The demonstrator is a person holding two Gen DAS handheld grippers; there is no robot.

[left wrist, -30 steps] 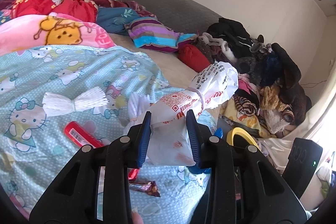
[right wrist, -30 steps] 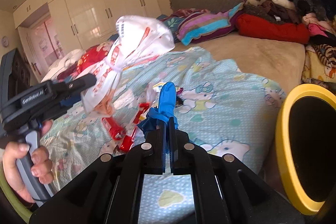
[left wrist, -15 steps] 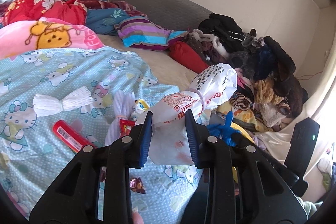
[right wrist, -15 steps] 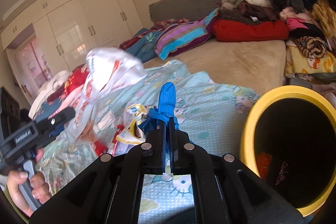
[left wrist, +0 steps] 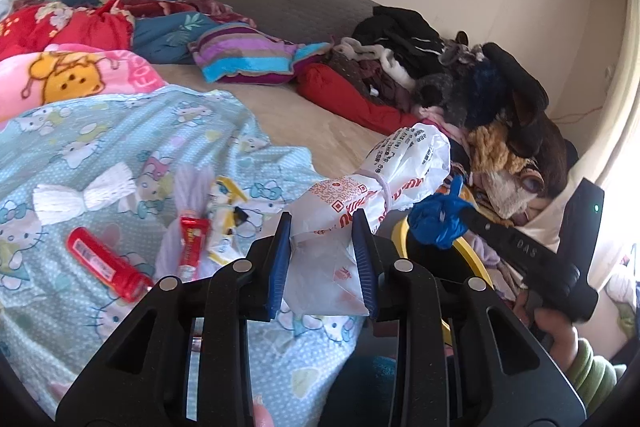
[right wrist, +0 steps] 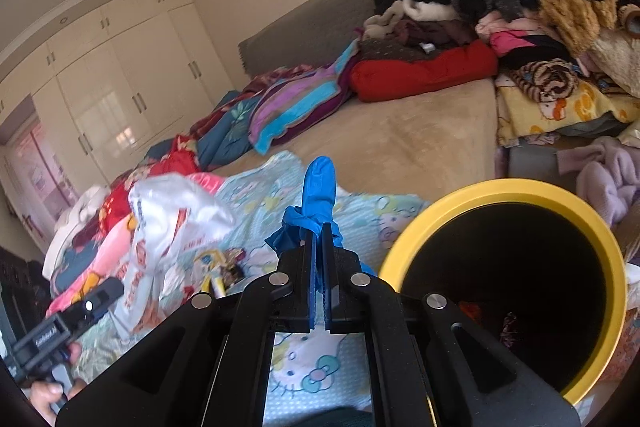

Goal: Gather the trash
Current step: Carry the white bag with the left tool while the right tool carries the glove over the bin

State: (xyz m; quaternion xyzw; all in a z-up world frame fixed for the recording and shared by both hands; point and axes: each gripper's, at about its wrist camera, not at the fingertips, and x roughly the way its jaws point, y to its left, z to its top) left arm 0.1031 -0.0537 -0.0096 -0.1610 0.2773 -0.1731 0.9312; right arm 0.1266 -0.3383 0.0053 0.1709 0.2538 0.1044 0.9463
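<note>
1. The left gripper [left wrist: 322, 259] is clamped on a tied white bag [left wrist: 372, 195], carried clear of the bedspread [left wrist: 120, 131], likely to stop it dragging.
2. The right gripper [right wrist: 319, 251] is pinched tight on a blue glove [right wrist: 316, 199], beside the yellow bin [right wrist: 404, 247]: probably lining up a drop.
3. Red wrapper [left wrist: 104, 263] and other scraps wait on the bedspread.

The black body of the right hand-held gripper [left wrist: 516, 247] carries pale letters that read "DAS". The white plastic bag [left wrist: 384, 187] bears red print, rows of small black print and a small red QR code, none of it legible.
</note>
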